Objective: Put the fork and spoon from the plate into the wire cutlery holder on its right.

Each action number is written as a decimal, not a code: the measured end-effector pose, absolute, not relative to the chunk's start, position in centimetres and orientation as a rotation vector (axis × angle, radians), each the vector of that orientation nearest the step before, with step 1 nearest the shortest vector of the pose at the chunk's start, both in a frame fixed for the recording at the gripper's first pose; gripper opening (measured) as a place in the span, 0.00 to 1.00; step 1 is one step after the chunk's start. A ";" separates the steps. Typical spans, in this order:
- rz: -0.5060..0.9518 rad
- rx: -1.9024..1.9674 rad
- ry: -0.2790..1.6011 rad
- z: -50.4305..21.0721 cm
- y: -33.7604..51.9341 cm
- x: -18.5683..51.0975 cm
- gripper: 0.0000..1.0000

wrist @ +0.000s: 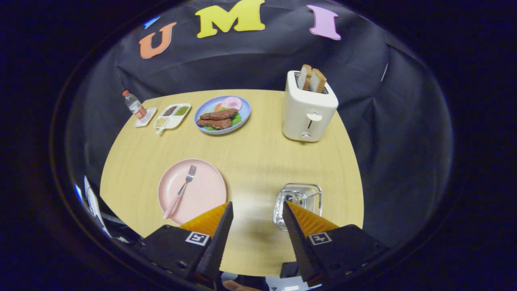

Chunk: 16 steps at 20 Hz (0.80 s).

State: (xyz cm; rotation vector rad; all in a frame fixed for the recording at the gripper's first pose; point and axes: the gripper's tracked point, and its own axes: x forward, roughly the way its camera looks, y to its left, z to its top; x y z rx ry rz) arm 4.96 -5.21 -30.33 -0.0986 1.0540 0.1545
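Booth interior: pale wood tabletop [250, 161] before a black cloth wall. Nearest item, the tongs [257, 210], released, jaws spread wide with bare wood between them, carrying nothing. Just ahead of the left finger: pink plate [206, 190], its near rim partly covered by that fingertip. On it lies the fork [180, 190], checked handle toward the tongs and slanting outward to the left, tines pointing away. No spoon can be made out on the plate; whether it already sits in the holder cannot be told. Just ahead of the right finger: wire cutlery holder [298, 204], upright, well apart from the plate, its near side masked by the fingertip. Step in hand, by judgement: fetching the fork. Best approached by swinging left, lowering across the handle's middle, closing squarely so it does not pivot, then lifting clear of the rim. Nothing stands between plate and holder. Farther off: white toaster [307, 113] with two bread slices, blue plate of food [222, 114], divided condiment tray [173, 116], small bottle [135, 106].
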 end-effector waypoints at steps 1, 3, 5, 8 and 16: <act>0.163 -0.095 1.057 -30.6 -4.1 4.5 0.80; 0.185 -0.092 1.060 -31.5 -1.9 3.6 0.90; 0.183 -0.103 1.045 -32.2 0.0 3.4 0.98; 0.178 -0.067 1.057 -33.6 3.1 2.7 0.98; 0.072 0.019 1.072 -37.8 8.9 1.9 0.97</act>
